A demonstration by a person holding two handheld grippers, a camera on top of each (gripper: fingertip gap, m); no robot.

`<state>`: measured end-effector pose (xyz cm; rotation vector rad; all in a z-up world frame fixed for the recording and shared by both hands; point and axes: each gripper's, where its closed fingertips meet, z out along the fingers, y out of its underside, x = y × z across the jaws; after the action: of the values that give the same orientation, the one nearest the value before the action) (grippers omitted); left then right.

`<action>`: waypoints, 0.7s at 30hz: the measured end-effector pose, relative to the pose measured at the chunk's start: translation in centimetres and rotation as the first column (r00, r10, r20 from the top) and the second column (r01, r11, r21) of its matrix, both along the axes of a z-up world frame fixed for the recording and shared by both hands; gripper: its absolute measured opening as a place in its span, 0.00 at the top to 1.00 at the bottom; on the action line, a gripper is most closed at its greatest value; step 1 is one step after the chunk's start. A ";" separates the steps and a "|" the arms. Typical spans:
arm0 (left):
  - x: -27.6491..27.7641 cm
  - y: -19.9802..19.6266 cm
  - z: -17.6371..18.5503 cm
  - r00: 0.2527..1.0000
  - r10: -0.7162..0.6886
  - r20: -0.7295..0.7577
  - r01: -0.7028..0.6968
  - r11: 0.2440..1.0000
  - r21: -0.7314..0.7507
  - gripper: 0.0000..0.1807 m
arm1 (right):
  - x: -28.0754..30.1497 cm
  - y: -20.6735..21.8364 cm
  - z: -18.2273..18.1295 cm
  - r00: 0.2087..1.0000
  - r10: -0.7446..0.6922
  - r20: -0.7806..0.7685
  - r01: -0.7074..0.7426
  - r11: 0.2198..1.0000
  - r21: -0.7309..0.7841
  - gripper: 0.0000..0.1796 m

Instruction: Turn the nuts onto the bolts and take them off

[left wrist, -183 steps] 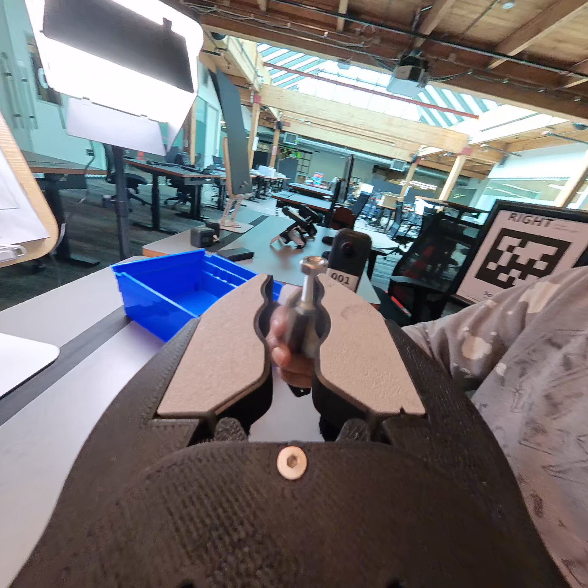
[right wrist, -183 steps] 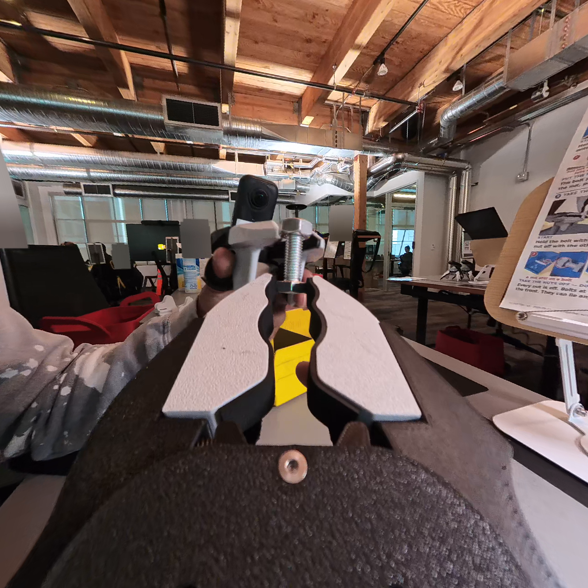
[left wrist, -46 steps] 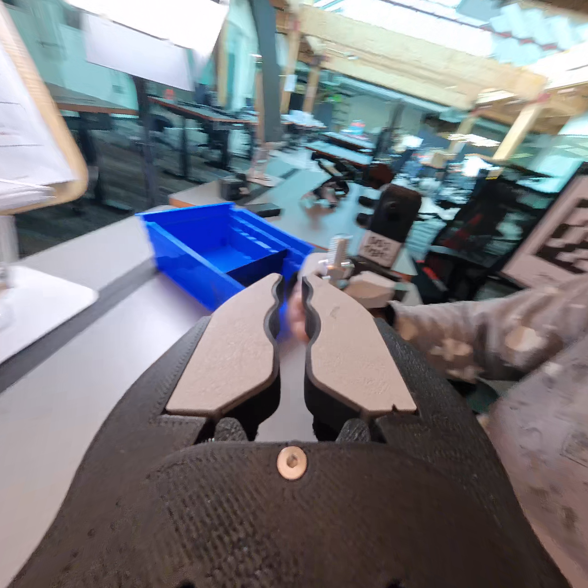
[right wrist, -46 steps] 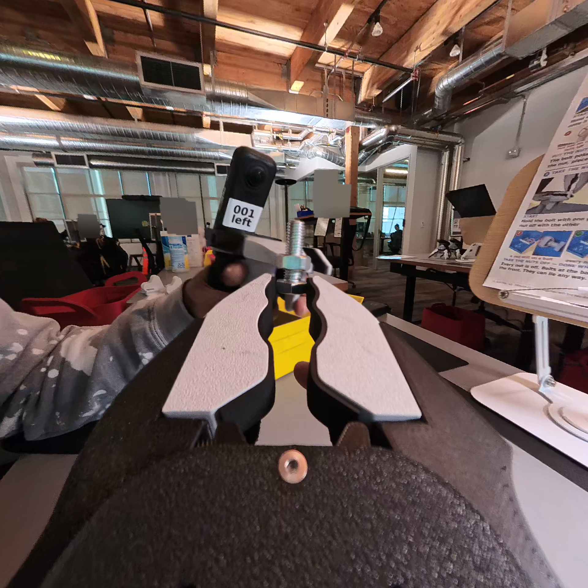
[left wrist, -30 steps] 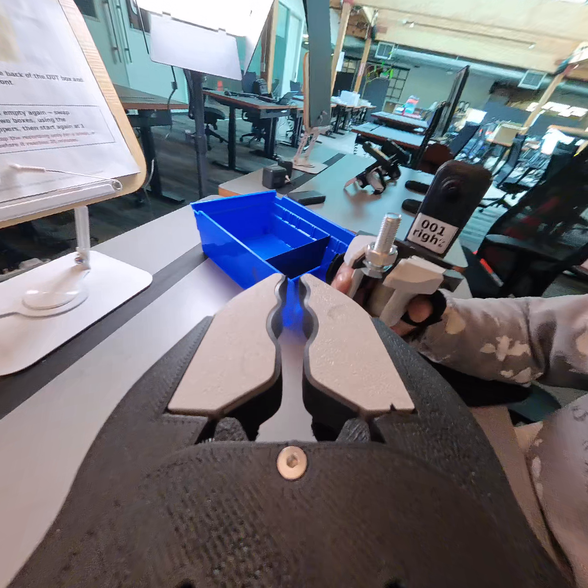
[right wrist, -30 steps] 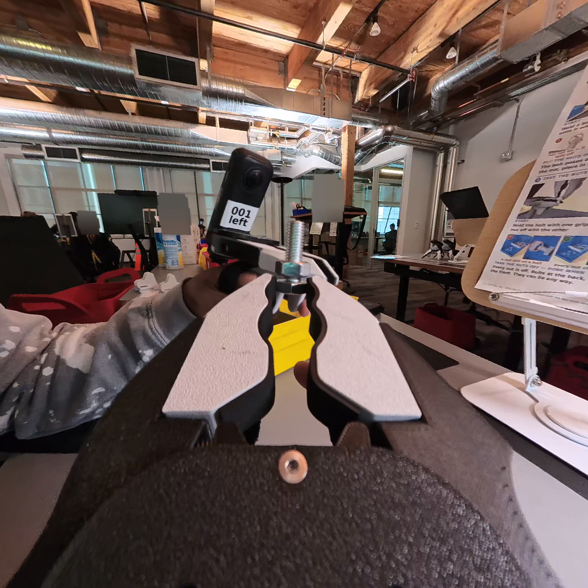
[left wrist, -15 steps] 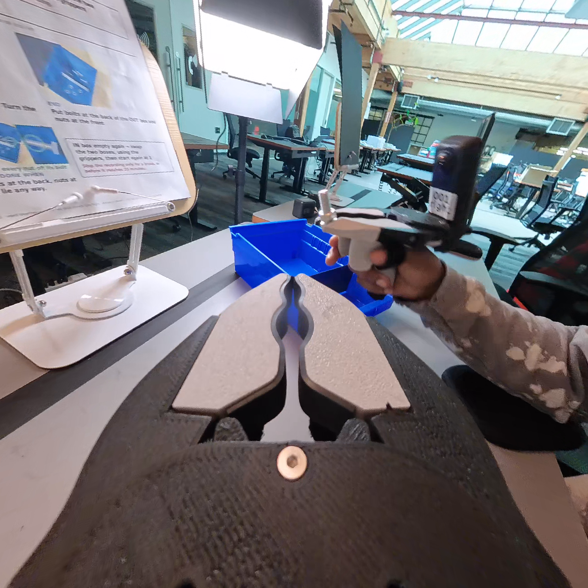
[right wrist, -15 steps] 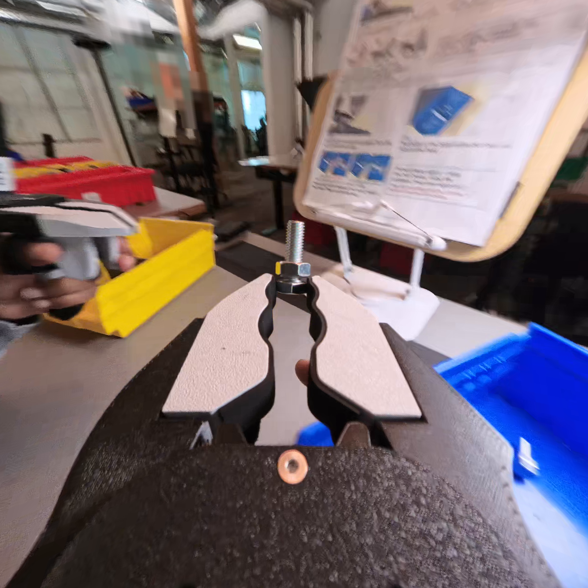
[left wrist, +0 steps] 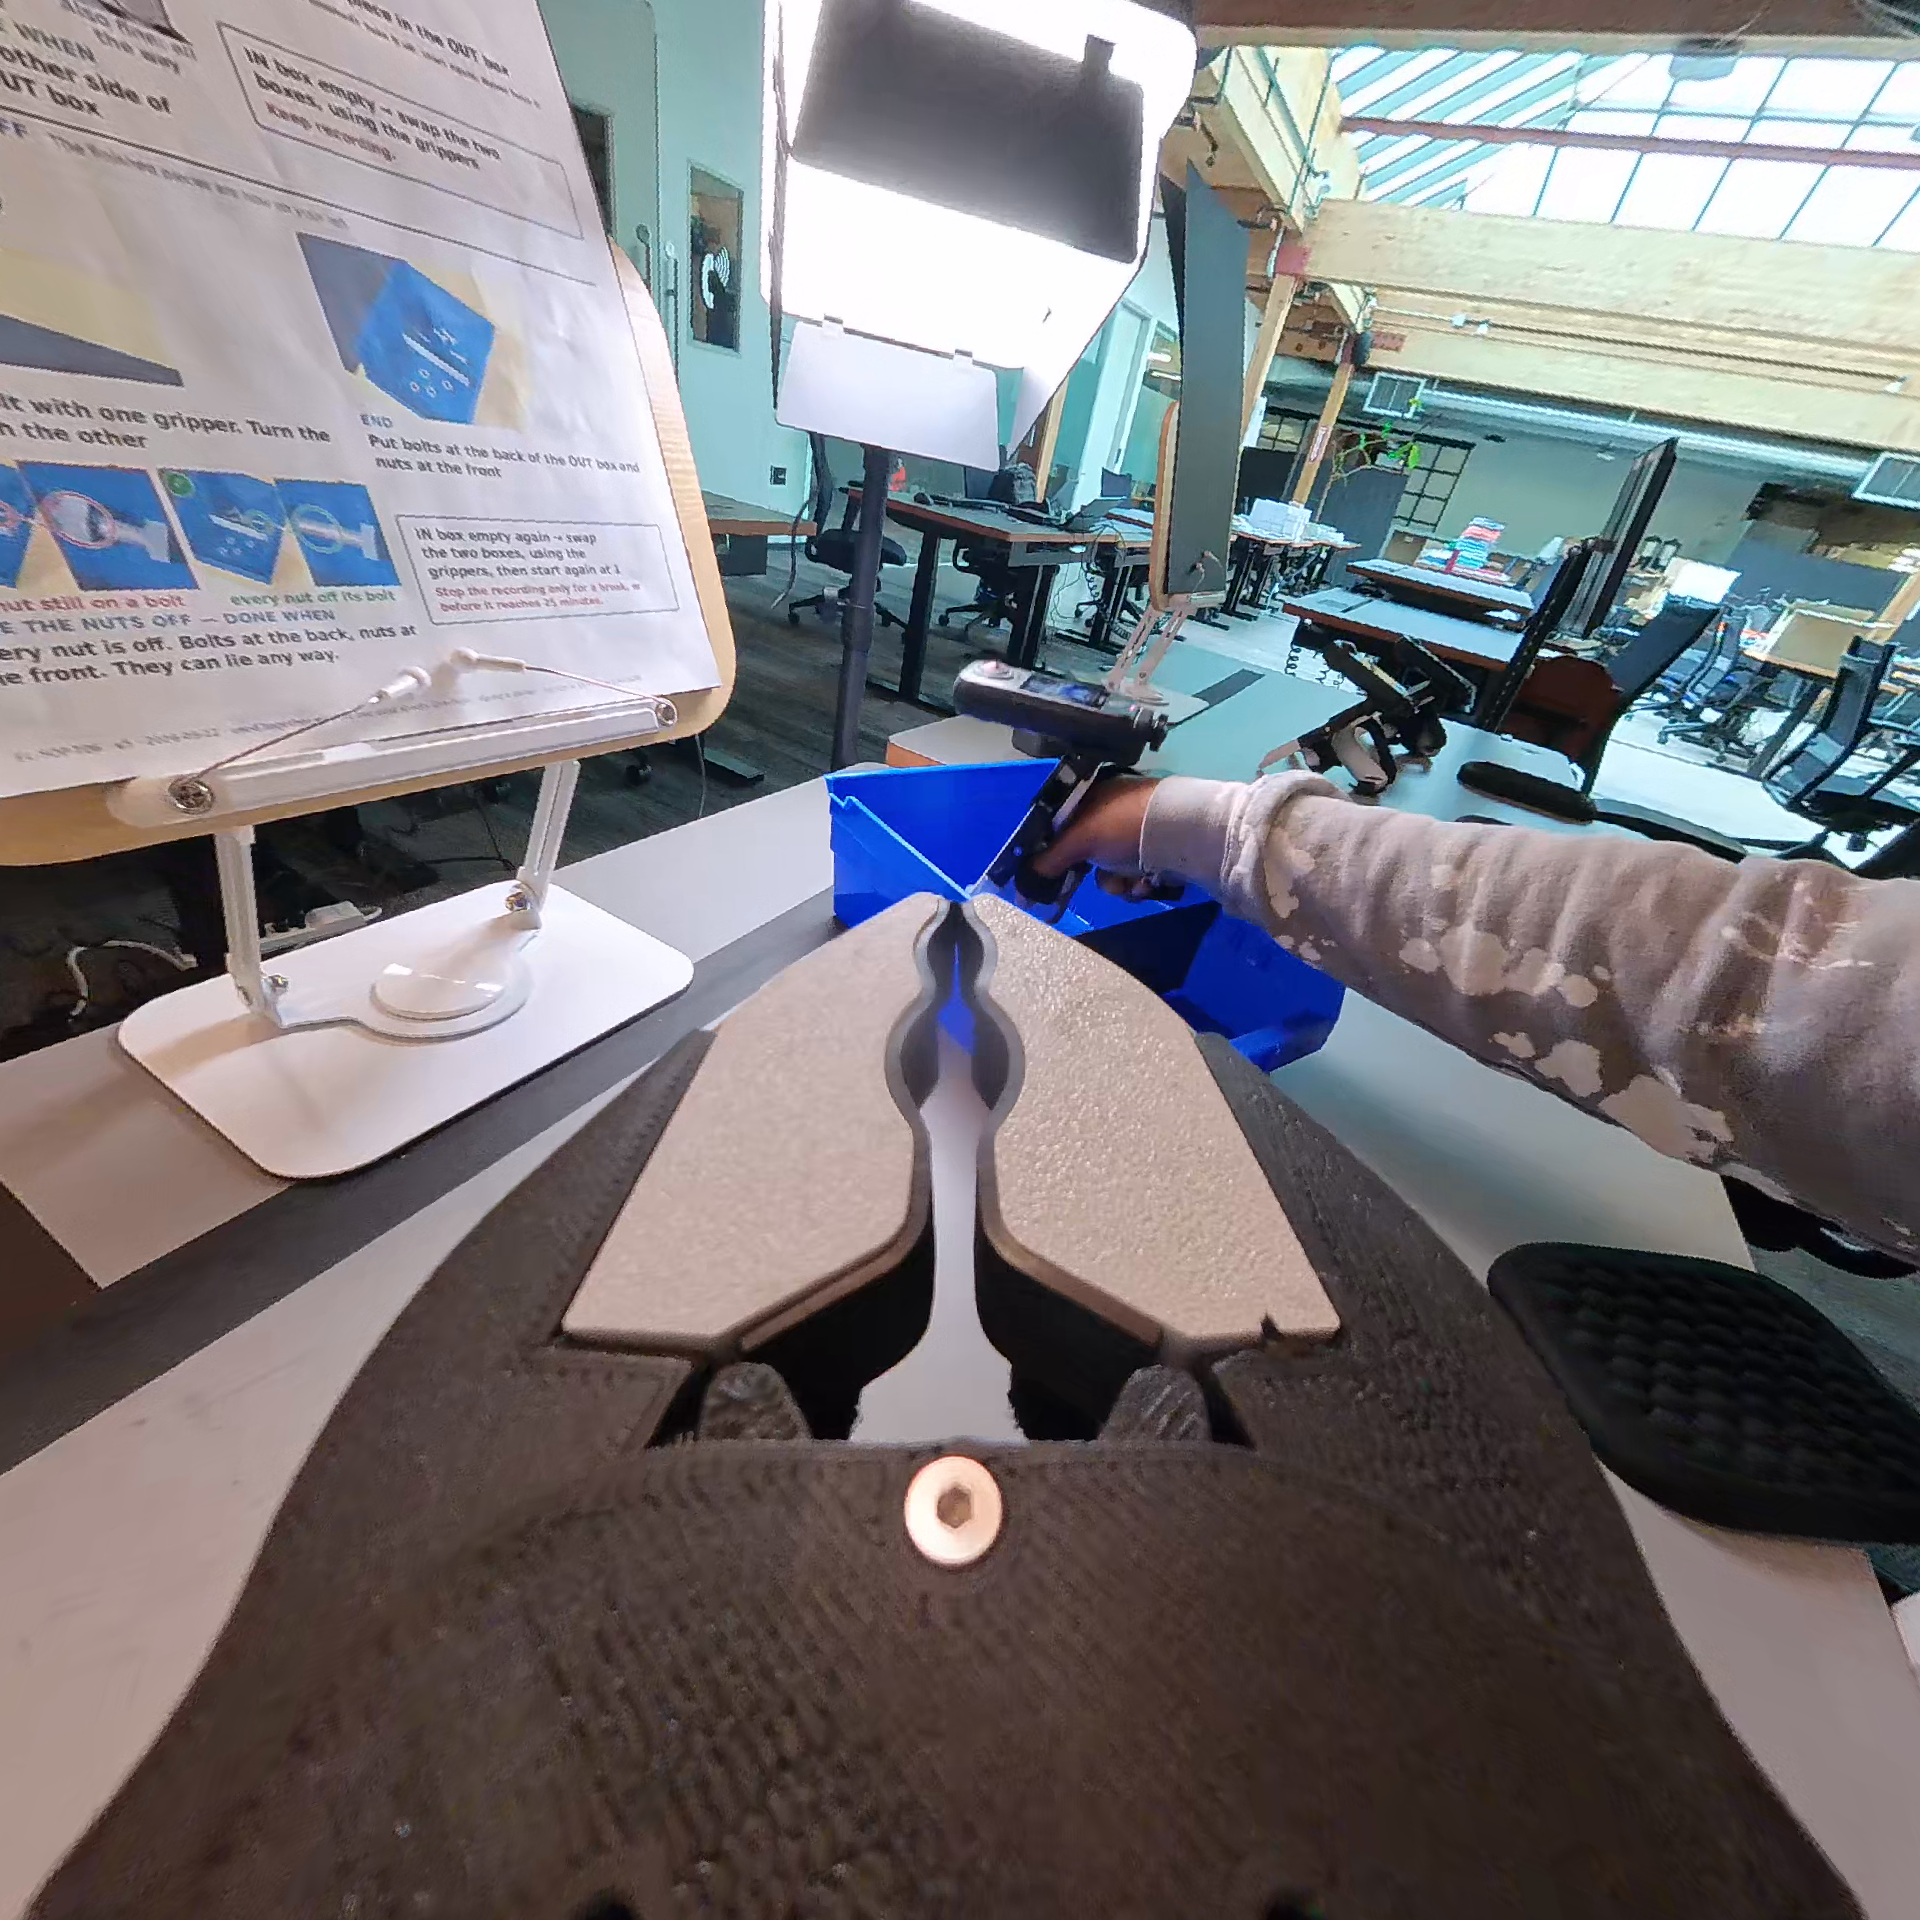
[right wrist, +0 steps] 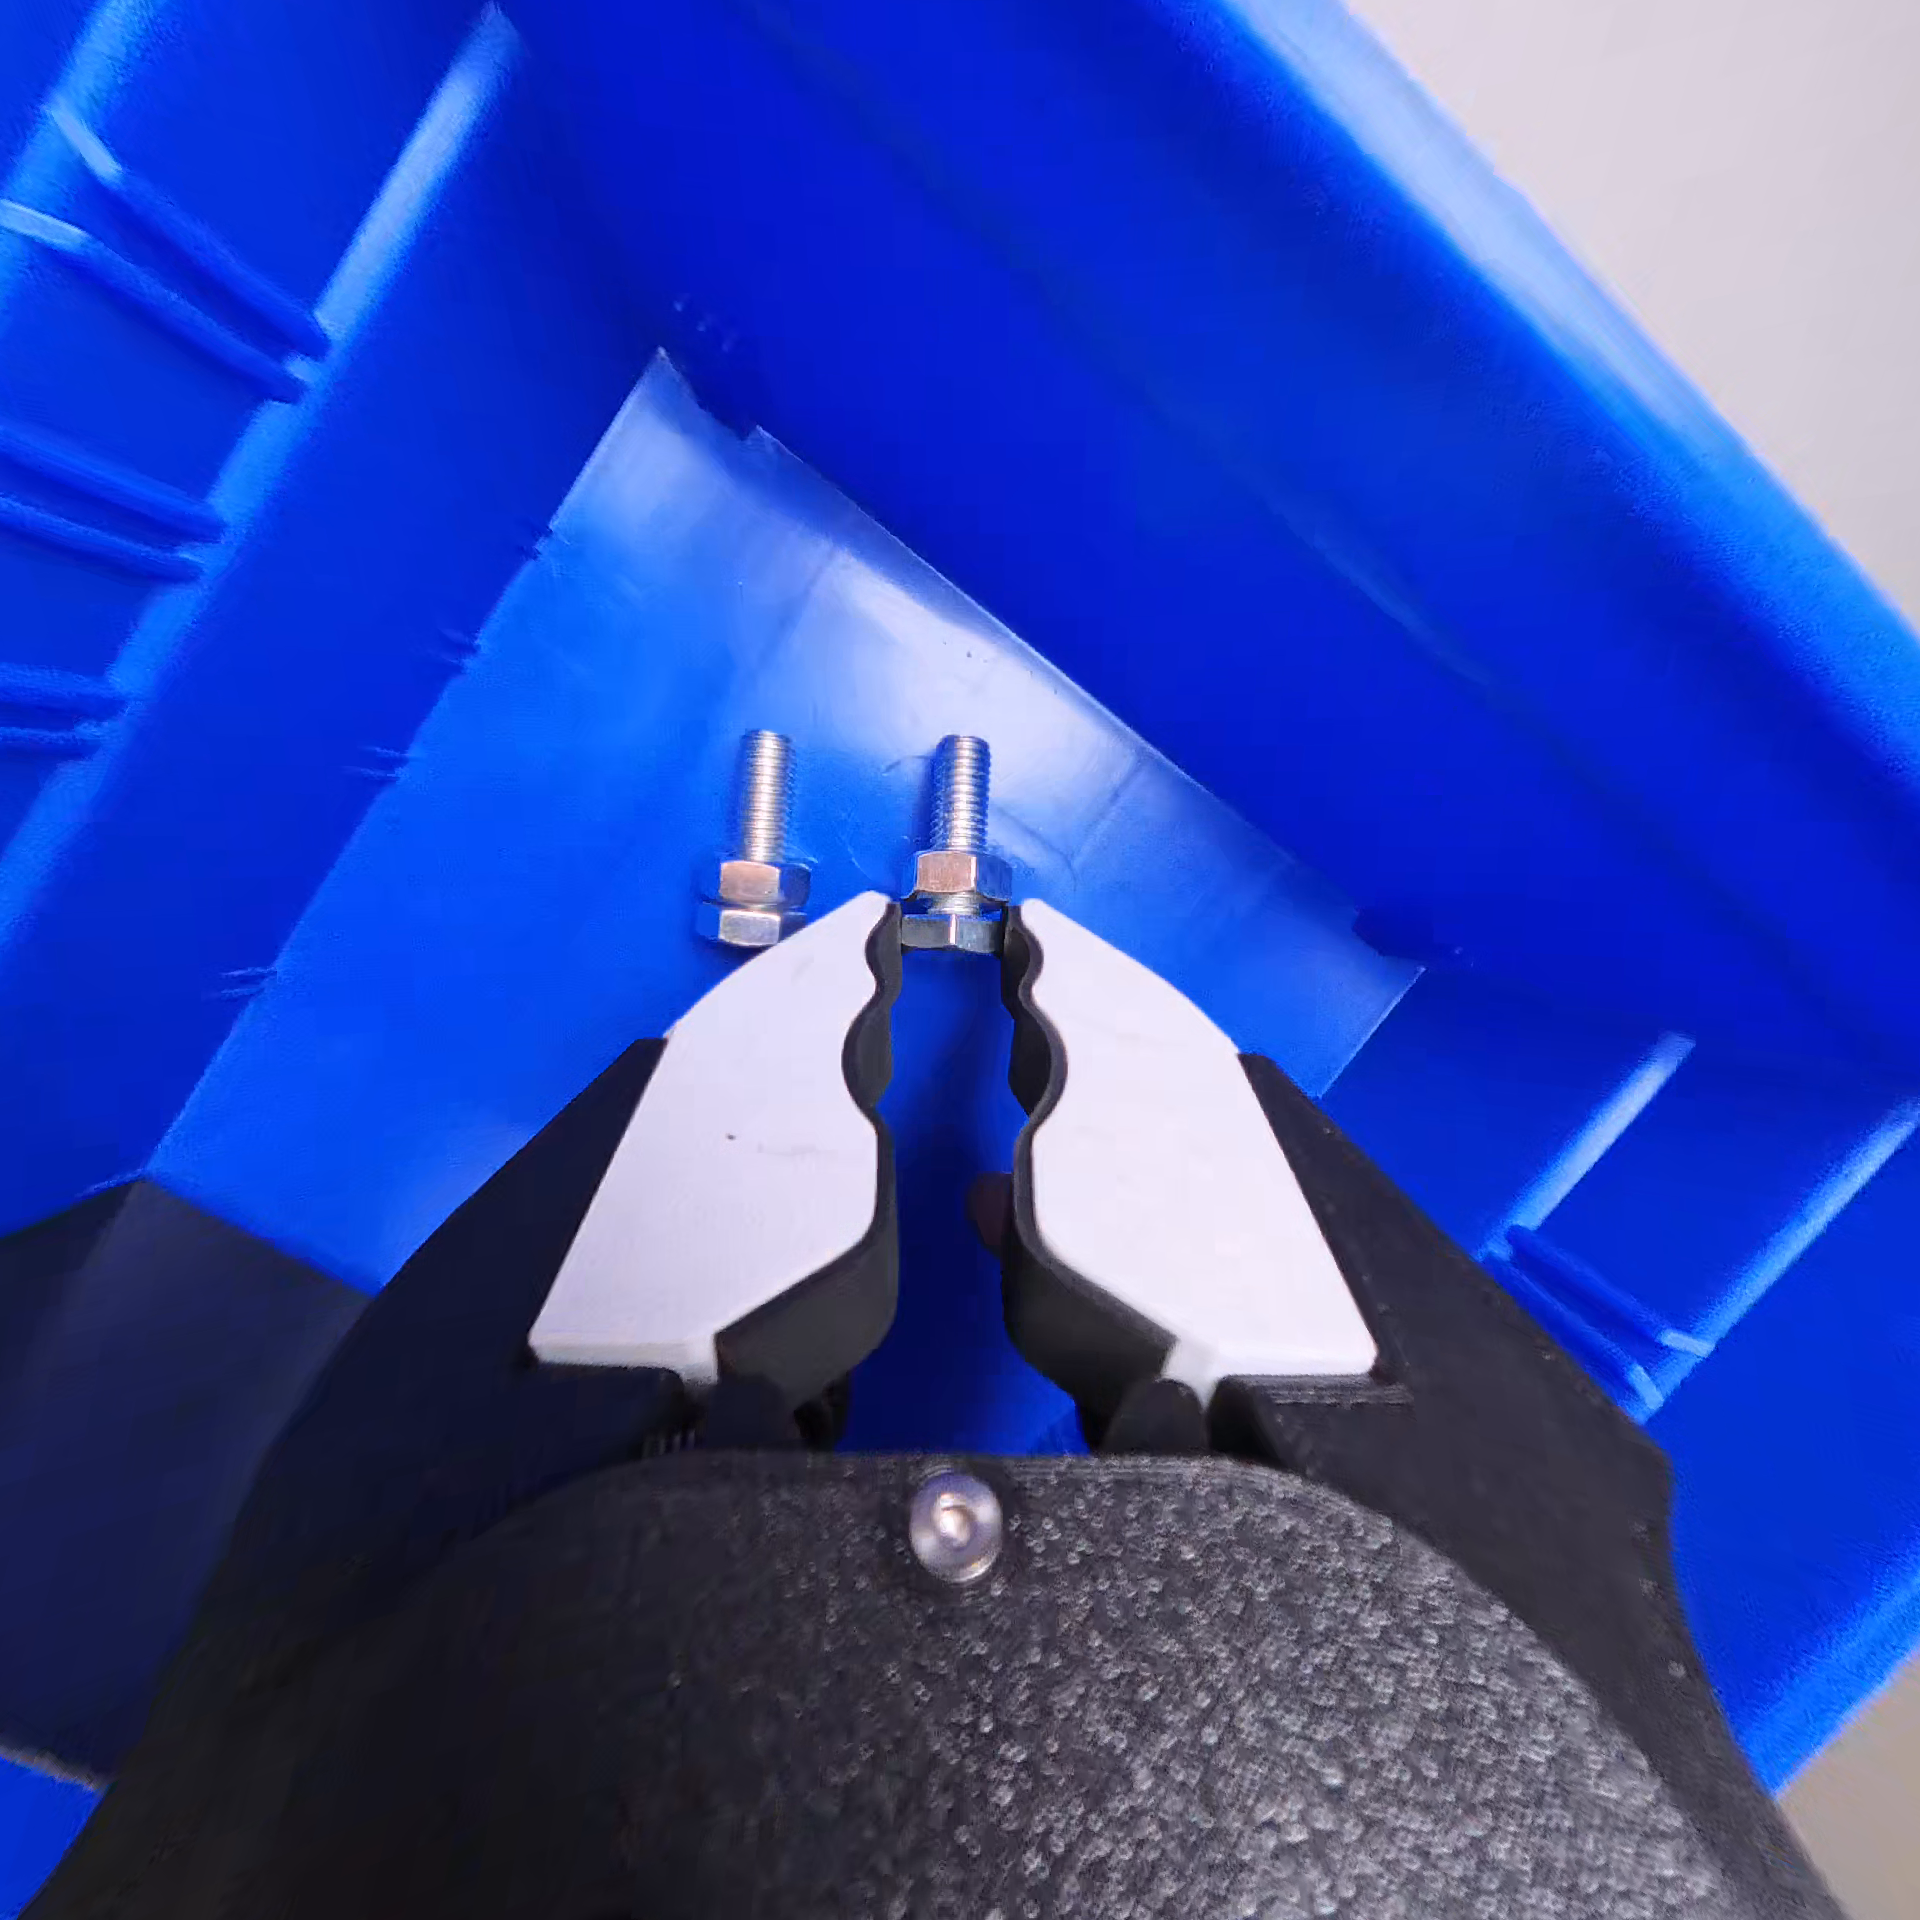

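Stretching across the room is a long pale grey tabletop [left wrist: 1475, 1132] with a dark stripe running over it. On it stands a white metal stand holding a big paper sheet [left wrist: 312, 395] full of pictures and words. Just beside the stand sits a deep blue plastic box [left wrist: 914, 831] with a wall inside that splits it into parts.

A person's arm in a grey spotted sleeve [left wrist: 1507, 935] reaches over to the blue box and tips the right claw [right wrist: 951, 930] down into it. From that claw's own camera, the blue floor and walls of the box fill nearly everything. The right claw's two white fingers [right wrist: 769, 1101] pinch the head of a short silver bolt [right wrist: 956, 821]. Its threaded end points away from the claw toward the box floor, and a silver six-sided nut [right wrist: 961, 876] sits on it right by the head. I cannot tell if the bolt touches the floor yet.

Just beside it, on the claw's left, a second silver bolt with a nut on it [right wrist: 756, 842] lies on the box floor.

The left claw [left wrist: 954, 920] hangs over the tabletop, near the box, with its grey tips nearly together and nothing between them.
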<state>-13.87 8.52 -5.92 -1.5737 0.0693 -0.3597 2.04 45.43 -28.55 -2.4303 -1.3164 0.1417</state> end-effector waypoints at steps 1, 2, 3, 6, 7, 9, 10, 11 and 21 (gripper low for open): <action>-0.2 -0.1 0.1 1.000 0.001 0.008 -0.001 1.000 0.003 1.00 | 0.2 0.1 -0.4 1.000 -0.008 0.029 0.008 1.000 -0.001 0.90; -0.4 -0.2 0.2 1.000 0.001 0.016 -0.001 1.000 0.004 1.00 | 0.3 0.0 -0.7 0.999 -0.014 0.051 0.014 1.000 -0.008 0.90; -0.6 -0.2 0.2 1.000 0.004 0.023 -0.004 1.000 0.006 1.00 | 0.4 0.0 -0.9 0.998 -0.020 0.053 0.020 1.000 -0.007 0.90; -0.9 -0.4 0.3 0.999 0.007 0.035 -0.007 1.000 0.006 1.00 | 0.2 0.2 0.3 1.000 -0.022 0.020 0.022 0.999 0.031 0.87; -1.0 -0.4 0.4 0.999 0.008 0.036 -0.008 1.000 0.007 1.00 | 0.0 0.1 1.3 1.000 -0.006 -0.009 0.007 0.998 0.059 0.84; -1.0 -0.4 0.3 0.999 0.008 0.036 -0.008 1.000 0.003 1.00 | -1.4 -0.8 4.5 0.988 0.059 -0.141 -0.042 0.992 0.120 0.81; -1.1 -0.4 0.2 0.999 0.008 0.035 -0.008 1.000 -0.003 1.00 | -2.3 -1.7 6.7 0.967 0.105 -0.231 -0.069 0.984 0.162 0.81; -1.1 -0.3 0.0 0.999 0.009 0.035 -0.009 1.000 -0.012 1.00 | -3.0 -2.9 9.1 0.934 0.160 -0.318 -0.093 0.972 0.216 0.80; -4.1 -1.2 -0.2 0.985 0.146 -0.094 -0.149 0.988 -0.035 0.90 | -2.3 -25.7 17.5 0.426 0.581 -0.694 -0.284 0.814 0.507 1.00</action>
<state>-17.97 7.28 -6.08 -1.6256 0.0159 -0.1735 -0.30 19.74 -11.04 -1.3098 -1.2921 1.0178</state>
